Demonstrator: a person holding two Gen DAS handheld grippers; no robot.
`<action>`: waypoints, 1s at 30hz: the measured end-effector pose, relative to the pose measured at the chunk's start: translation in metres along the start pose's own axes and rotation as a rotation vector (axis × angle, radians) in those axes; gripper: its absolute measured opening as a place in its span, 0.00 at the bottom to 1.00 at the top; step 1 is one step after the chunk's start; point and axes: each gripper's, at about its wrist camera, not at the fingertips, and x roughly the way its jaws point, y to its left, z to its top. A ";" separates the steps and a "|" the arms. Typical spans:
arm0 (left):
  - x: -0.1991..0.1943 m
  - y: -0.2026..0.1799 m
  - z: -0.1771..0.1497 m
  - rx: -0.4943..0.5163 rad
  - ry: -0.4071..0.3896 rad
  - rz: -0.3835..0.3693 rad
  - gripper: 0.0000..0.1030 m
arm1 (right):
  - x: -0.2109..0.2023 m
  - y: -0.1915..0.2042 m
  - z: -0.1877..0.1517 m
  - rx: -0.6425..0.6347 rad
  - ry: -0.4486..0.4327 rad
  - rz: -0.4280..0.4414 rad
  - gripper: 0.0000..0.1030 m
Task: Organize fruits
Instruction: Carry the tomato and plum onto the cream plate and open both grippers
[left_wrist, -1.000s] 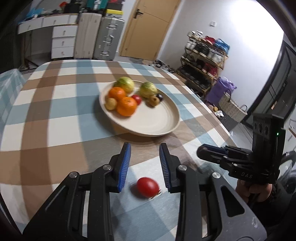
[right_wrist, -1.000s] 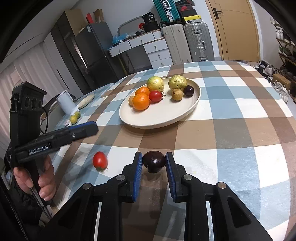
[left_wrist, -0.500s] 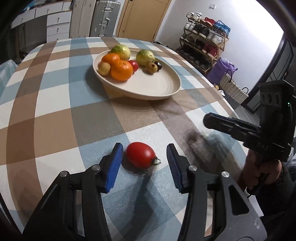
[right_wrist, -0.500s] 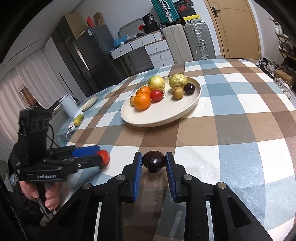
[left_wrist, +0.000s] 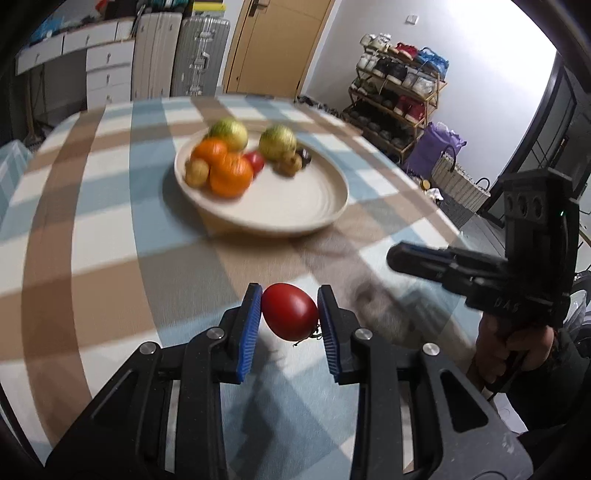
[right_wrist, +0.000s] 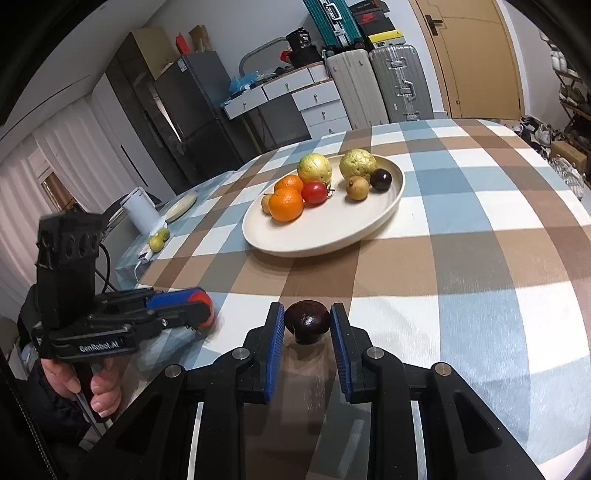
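Left wrist view: left gripper (left_wrist: 290, 314) just closed, blue pads (left_wrist: 248, 332) clamped on red tomato (left_wrist: 290, 312), above near edge of checked worktop (left_wrist: 92, 229). Cream plate (left_wrist: 295, 206) with fruit toward worktop's middle. Right gripper (left_wrist: 397, 258) at right edge.

Right wrist view: right gripper (right_wrist: 307, 323) clamped on dark avocado (right_wrist: 307, 320) over near edge. Plate (right_wrist: 332, 236) carrying oranges (right_wrist: 285, 204), tomato, yellow-green fruits. Left gripper (right_wrist: 201, 310) near left edge, red tomato (right_wrist: 206, 308) between its pads.
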 end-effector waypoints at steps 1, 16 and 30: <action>-0.001 -0.001 0.008 0.007 -0.009 0.002 0.27 | 0.000 0.000 0.003 -0.001 -0.002 0.003 0.25; 0.050 -0.003 0.080 0.034 -0.033 0.030 0.27 | 0.026 -0.022 0.070 0.035 -0.025 0.047 0.25; 0.100 0.003 0.096 0.052 0.003 0.053 0.27 | 0.095 -0.043 0.123 0.112 0.054 0.075 0.25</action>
